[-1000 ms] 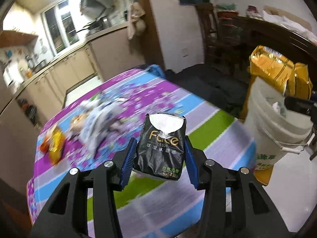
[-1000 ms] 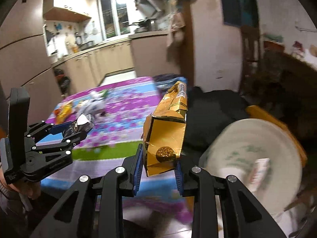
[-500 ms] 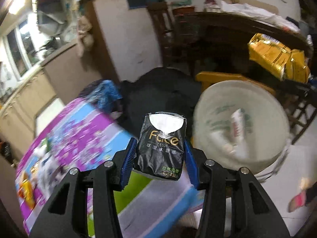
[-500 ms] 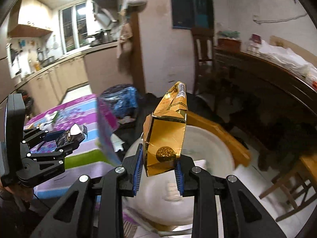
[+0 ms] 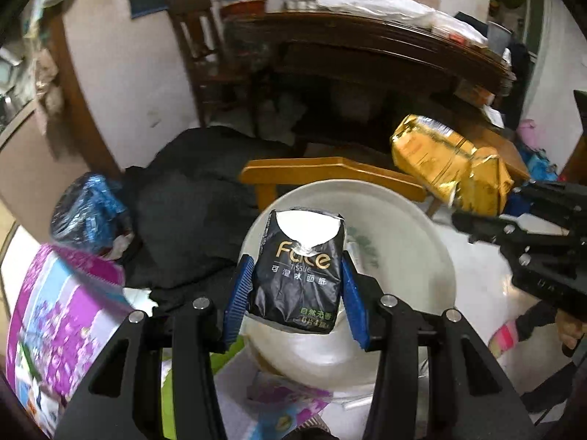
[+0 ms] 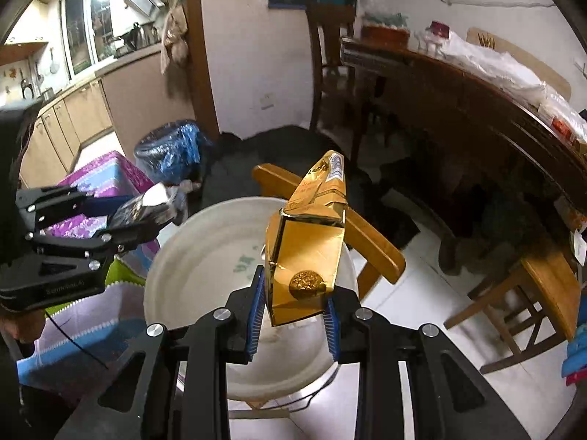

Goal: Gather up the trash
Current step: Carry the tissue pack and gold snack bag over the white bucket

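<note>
Left wrist view shows the left gripper (image 5: 295, 286) clamped on a black tissue pack (image 5: 298, 273), its blue pads pressed against both sides, with the pack hanging directly over the open mouth of a white bucket (image 5: 400, 227). At about 2 o'clock in that view, the right gripper (image 5: 513, 207) carries a crumpled gold packet (image 5: 447, 161) out past the bucket's far rim. From the right wrist view, the jaws of the right gripper (image 6: 293, 311) are likewise closed on the gold packet (image 6: 308, 253), which stands upright above the bucket (image 6: 198, 256); the left gripper (image 6: 121, 220) with the tissue pack (image 6: 150, 207) sits at 9 o'clock, by the bucket's near edge. The desk (image 5: 55, 308) with its patterned purple cloth lies at 8 o'clock in the left view.

The step in hand appears to be the drop: both pieces of trash are held over or beside the bucket. The next move likely calls for opening each pair of jaws while the item is squarely over the opening, so nothing catches the rim or falls to the floor.
</note>
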Demonstrator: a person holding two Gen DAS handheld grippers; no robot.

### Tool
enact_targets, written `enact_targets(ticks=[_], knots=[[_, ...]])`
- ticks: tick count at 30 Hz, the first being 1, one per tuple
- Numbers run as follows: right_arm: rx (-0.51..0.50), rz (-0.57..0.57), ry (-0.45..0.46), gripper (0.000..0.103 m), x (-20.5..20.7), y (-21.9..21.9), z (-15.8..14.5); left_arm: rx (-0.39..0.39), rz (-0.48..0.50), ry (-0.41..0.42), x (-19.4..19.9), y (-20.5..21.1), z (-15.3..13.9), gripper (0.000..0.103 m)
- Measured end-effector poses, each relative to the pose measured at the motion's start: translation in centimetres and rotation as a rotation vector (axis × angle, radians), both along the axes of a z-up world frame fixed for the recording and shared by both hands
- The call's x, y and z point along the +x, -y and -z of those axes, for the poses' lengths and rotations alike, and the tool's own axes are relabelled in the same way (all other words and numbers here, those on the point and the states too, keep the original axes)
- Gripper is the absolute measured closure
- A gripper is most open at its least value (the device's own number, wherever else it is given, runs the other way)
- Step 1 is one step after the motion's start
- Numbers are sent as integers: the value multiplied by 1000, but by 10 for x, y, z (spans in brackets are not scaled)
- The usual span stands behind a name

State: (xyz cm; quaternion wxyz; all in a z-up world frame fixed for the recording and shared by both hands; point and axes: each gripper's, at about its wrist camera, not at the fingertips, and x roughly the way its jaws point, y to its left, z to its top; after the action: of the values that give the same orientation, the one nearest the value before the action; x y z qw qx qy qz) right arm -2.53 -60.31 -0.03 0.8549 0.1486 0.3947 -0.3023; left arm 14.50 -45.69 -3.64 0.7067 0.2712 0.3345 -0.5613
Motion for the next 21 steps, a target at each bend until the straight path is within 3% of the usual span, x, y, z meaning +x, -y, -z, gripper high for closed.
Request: enact_targets(ticks=[7,21], knots=[[69,28,-64,73,4,4,24,49,55,30,-6,10,15,58],[191,13,-142,73,28,8,43,110,81,27,3,19,30,58]])
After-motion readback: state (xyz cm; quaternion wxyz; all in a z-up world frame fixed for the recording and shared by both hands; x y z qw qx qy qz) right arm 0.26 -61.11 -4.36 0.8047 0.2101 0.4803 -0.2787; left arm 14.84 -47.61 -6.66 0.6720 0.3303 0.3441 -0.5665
